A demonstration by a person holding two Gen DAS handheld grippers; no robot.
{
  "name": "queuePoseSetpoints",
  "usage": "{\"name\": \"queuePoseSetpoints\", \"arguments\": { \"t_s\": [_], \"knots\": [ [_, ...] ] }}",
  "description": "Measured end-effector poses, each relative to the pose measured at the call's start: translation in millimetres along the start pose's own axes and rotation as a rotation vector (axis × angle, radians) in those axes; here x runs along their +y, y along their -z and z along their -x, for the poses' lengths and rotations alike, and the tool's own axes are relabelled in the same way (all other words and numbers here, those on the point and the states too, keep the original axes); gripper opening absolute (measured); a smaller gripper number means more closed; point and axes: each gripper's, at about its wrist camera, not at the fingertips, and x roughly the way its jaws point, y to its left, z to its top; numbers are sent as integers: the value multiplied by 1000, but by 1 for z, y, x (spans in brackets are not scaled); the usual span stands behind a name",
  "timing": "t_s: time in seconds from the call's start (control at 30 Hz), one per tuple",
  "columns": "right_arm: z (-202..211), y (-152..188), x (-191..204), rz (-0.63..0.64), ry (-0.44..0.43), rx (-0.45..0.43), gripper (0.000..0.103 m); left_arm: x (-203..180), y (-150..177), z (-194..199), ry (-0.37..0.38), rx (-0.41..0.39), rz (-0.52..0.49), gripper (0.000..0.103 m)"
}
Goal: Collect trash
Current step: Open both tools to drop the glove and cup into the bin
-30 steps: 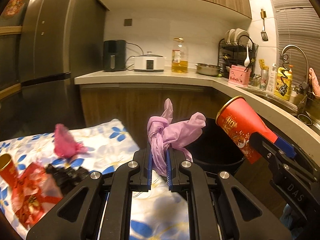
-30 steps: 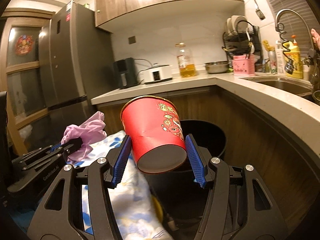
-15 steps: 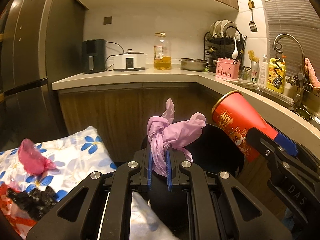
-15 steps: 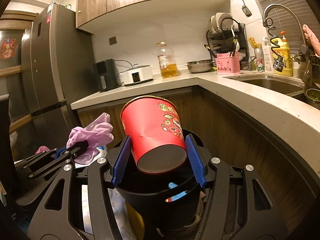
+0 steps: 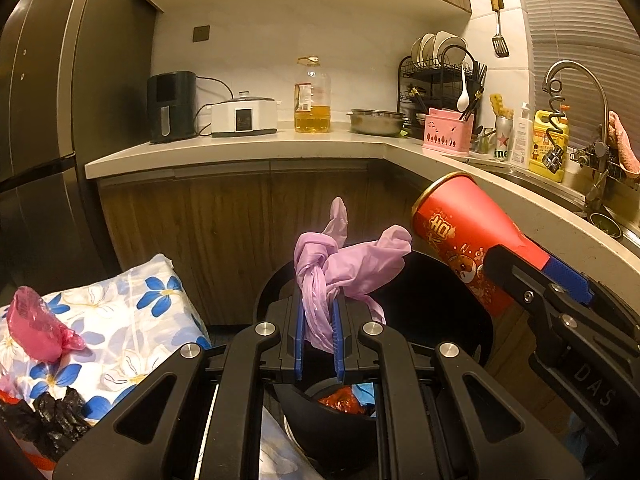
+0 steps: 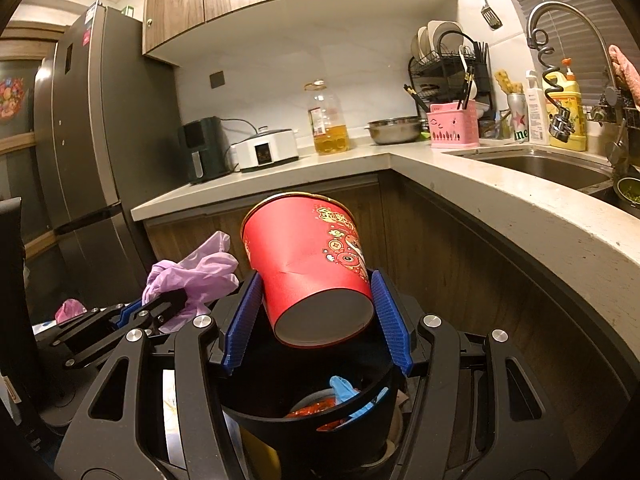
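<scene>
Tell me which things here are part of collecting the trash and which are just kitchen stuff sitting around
Part of the job:
- purple glove, in the left gripper
- red paper cup, in the right gripper
- black trash bin
- pink wrapper on the floral cloth

Just lying about:
- oil bottle
- steel bowl
- dish rack
- air fryer

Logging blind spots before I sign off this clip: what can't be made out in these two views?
- Black trash bin: its base and most contents, hidden by the right gripper and red paper cup, right wrist view.
- Cup's inside: opening faces away, both views.
- Purple glove: lower end hidden between the left gripper pads, left wrist view.
- Black crumpled trash: cut off by the left edge.
</scene>
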Motion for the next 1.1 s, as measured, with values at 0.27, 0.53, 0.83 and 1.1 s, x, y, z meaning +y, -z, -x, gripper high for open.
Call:
{"name": "queuePoseSetpoints", "arguments": {
  "t_s": [0.27, 0.53, 0.83, 1.1],
  "knots": [
    [-5, -4, 0, 2, -1, -8, 57, -1, -2, -6, 20, 3, -6, 12],
    [-14, -9, -7, -33, -12, -11, 67, -2, 0, -16, 47, 15, -32, 50],
    [-11, -4, -14, -47, 5, 5, 69, 12, 10, -17, 3, 48, -3, 62],
    [3, 3, -8, -30, 9, 13, 76, 19, 19, 8, -36, 37, 30, 78]
  ]
}}
